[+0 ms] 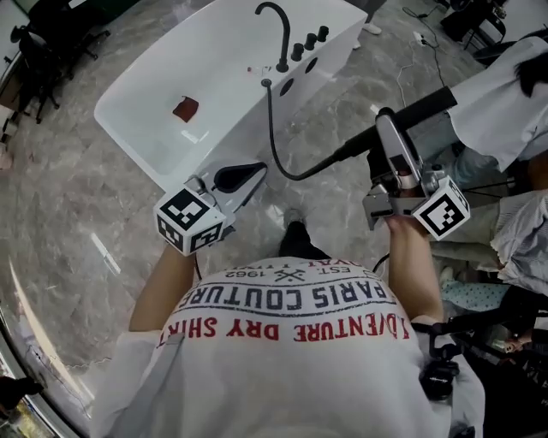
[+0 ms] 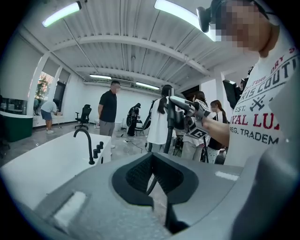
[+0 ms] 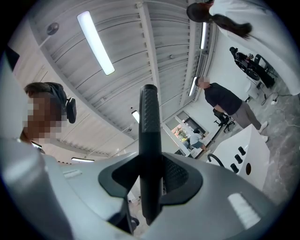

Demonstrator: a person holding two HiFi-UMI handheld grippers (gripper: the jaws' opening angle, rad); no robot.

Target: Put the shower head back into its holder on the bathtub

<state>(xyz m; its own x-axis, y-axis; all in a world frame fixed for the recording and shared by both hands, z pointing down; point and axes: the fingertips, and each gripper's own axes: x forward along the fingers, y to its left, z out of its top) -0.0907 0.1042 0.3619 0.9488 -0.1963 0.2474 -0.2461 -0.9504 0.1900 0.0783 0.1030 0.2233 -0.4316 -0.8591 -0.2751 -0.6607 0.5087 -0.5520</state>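
Shirt (image 1: 291,342) foreground | left gripper (image 1: 253,174): jaws closed together, empty, near tub (image 1: 150,137) edge | right gripper (image 1: 387,128): jaws clamped on shower head (image 1: 432,103) handle, held above floor (image 1: 68,197), right of tub | hose (image 1: 274,141) runs to tub deck

We see a white bathtub (image 1: 137,120) with a black faucet (image 1: 276,26) and black knobs (image 1: 309,41). A small reddish-brown square (image 1: 185,109) shows against its white inside. The shower head (image 3: 149,126) is matt black, and so is its hose (image 1: 271,128). The left tool (image 1: 257,171) and the right tool (image 1: 385,128) are light grey with black pads. Their marker cubes (image 1: 190,221) carry black-and-white squares. The floor (image 1: 68,197) is grey marble with pale veins. Our shirt (image 1: 291,359) is white with red and dark grey lettering.
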